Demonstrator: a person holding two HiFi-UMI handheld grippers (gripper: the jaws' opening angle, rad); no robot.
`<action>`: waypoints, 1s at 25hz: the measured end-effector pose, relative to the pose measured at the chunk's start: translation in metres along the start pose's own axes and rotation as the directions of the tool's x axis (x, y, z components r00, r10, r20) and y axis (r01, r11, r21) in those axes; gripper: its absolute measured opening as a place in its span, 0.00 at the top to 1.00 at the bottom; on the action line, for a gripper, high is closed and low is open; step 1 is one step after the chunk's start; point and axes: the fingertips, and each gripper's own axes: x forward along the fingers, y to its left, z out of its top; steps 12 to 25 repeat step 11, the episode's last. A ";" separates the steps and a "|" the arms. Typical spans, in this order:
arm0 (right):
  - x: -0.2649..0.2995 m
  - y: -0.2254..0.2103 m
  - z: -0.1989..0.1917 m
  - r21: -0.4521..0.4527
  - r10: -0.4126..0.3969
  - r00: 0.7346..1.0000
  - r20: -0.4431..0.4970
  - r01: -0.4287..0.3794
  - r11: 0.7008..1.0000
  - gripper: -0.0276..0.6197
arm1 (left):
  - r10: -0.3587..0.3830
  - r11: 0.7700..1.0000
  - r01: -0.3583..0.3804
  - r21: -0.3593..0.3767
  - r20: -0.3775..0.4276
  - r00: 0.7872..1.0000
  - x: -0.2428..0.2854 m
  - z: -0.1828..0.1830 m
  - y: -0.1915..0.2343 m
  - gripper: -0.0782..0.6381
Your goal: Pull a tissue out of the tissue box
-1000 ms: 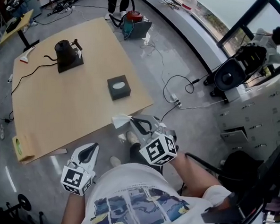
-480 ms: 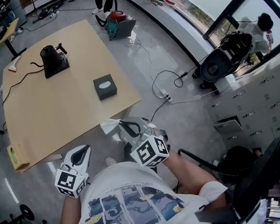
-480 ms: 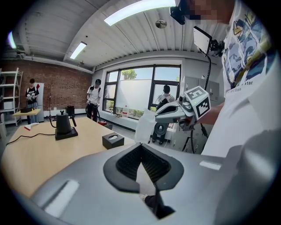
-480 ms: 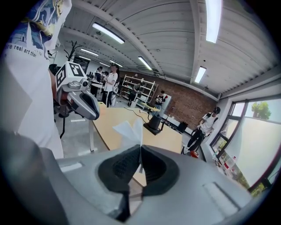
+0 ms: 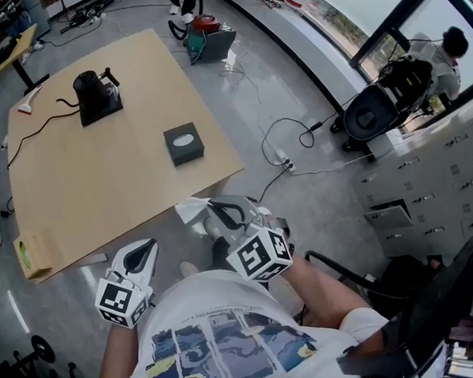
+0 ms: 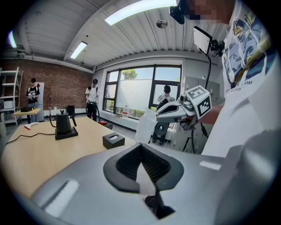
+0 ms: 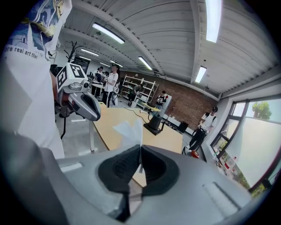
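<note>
Wooden table (image 5: 100, 192) fills the upper left of the head view. The dark box (image 5: 183, 143) sits near the table's right edge, well apart from both grippers. The tissue (image 5: 190, 210) is already clear of the box. The right gripper (image 5: 211, 209) has its jaws clamped on it, holding it just off the table's near corner, above the floor (image 5: 330, 222). The left gripper (image 5: 145, 250) hangs at lower left, jaws together with nothing between them.

I judge the tissue very light, soft and easily torn. It will flop and crumple rather than keep a shape. A light pinch on a corner or raised fold, as here, should be enough, with no hard tug.

Only the head view shows how far the tissue is from the box. It also shows a white oval (image 5: 184, 139) on the box's top, perhaps the next sheet. The right gripper view adds the sheet caught edge-on between the pads (image 7: 119, 169) and fanning out above them. The left gripper view shows it drooping from the right gripper's tips, and its own pads (image 6: 153, 165) meeting empty.
</note>
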 end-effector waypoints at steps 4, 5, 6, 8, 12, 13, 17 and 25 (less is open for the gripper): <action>0.000 -0.005 0.001 -0.006 -0.004 1.000 -0.004 0.004 1.000 0.95 | 0.007 1.000 -0.007 -0.009 0.006 1.000 0.000 0.001 0.004 0.88; 0.002 -0.006 0.001 -0.007 -0.003 1.000 -0.004 0.003 1.000 0.95 | 0.010 1.000 -0.010 -0.011 0.006 1.000 0.000 0.000 0.006 0.88; 0.003 -0.008 0.002 -0.008 -0.003 1.000 -0.004 0.003 1.000 0.95 | 0.011 1.000 -0.011 -0.011 0.006 1.000 0.000 0.000 0.008 0.88; 0.006 -0.013 0.004 -0.011 -0.008 1.000 -0.004 0.008 1.000 0.95 | 0.008 1.000 -0.008 -0.009 0.008 1.000 0.002 0.001 0.011 0.88; 0.007 -0.020 0.005 -0.014 -0.015 1.000 -0.007 0.015 1.000 0.95 | -0.003 1.000 0.003 -0.009 0.012 1.000 0.008 0.003 0.015 0.88; 0.007 -0.020 0.005 -0.014 -0.015 1.000 -0.007 0.015 1.000 0.95 | -0.003 1.000 0.003 -0.009 0.012 1.000 0.008 0.003 0.015 0.88; 0.007 -0.020 0.005 -0.014 -0.015 1.000 -0.007 0.015 1.000 0.95 | -0.003 1.000 0.003 -0.009 0.012 1.000 0.008 0.003 0.015 0.88; 0.007 -0.020 0.005 -0.014 -0.015 1.000 -0.007 0.015 1.000 0.95 | -0.003 1.000 0.003 -0.009 0.012 1.000 0.008 0.003 0.015 0.88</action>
